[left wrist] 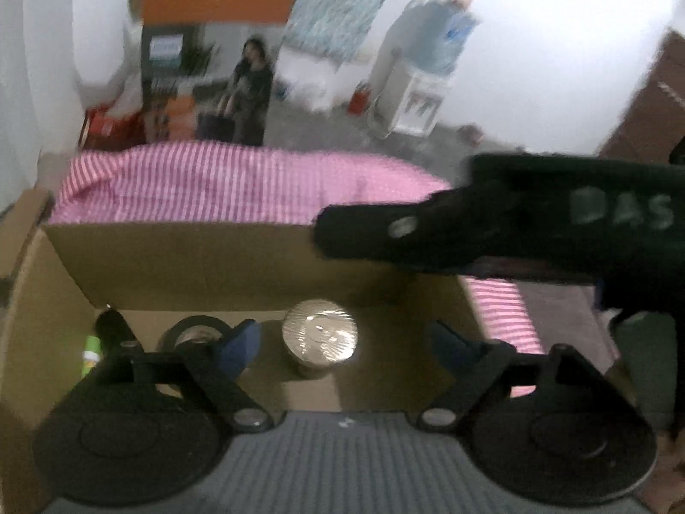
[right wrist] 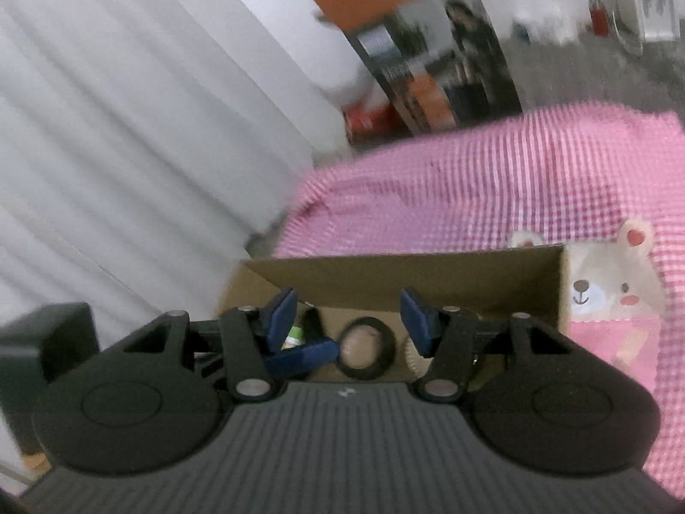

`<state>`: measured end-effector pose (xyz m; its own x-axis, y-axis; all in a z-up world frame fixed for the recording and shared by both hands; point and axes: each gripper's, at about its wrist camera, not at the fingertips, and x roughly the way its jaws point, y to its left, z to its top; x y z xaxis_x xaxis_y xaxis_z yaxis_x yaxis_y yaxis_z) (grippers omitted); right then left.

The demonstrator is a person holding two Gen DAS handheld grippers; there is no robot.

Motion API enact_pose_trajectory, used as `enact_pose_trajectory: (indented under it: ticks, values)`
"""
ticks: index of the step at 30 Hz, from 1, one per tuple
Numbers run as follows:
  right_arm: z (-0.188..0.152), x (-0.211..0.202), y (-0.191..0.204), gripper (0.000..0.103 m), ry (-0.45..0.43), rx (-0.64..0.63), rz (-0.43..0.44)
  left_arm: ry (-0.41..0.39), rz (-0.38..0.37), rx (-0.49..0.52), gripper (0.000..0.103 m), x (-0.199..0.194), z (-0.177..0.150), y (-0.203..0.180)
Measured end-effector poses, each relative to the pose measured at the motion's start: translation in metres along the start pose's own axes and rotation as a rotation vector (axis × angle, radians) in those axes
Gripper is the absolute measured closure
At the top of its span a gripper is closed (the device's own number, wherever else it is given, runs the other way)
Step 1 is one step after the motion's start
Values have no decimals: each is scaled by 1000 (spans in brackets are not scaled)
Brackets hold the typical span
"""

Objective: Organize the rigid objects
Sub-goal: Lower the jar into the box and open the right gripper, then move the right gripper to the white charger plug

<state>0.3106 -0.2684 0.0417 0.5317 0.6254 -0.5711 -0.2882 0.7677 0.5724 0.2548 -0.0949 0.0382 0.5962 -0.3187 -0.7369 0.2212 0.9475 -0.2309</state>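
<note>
Cardboard brown box [left wrist: 180, 265]: holds silver-lidded round jar [left wrist: 320, 330], black tape ring [left wrist: 198, 330], dark green-labelled bottle [left wrist: 102, 338].
Left gripper [left wrist: 342, 345]: fingers wide apart, empty.
Right gripper [right wrist: 347, 317]: fingers part-open, empty.
Remaining: none visible on pink checked bed cover [right wrist: 492, 188]; likely near complete.

Matt cardboard box [left wrist: 214, 265]; shiny metal lid [left wrist: 320, 330]; woven checked cloth [right wrist: 492, 188].
</note>
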Motion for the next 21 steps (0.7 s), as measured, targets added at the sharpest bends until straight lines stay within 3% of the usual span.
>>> enact_pose_trajectory:
  ticks: [7,11,15,19,21]
  values:
    - [-63,-120,38,42,-216,-86,74,-136,-94,162,3,-93,-65,-14]
    - [-115,-152,49,42,-253,-110,115,-176,-139,246,3,-126,-120,-9]
    - [-165,-142,54,42,-210,-99,137,-143,-162,264,3,-132,-171,3]
    - [-203,-106,55,43,-126,-68,124,-110,-121,289,3,-119,-212,13]
    - [-215,-84,51,50,-76,-22,117,-105,-88,285,4,-111,-223,22]
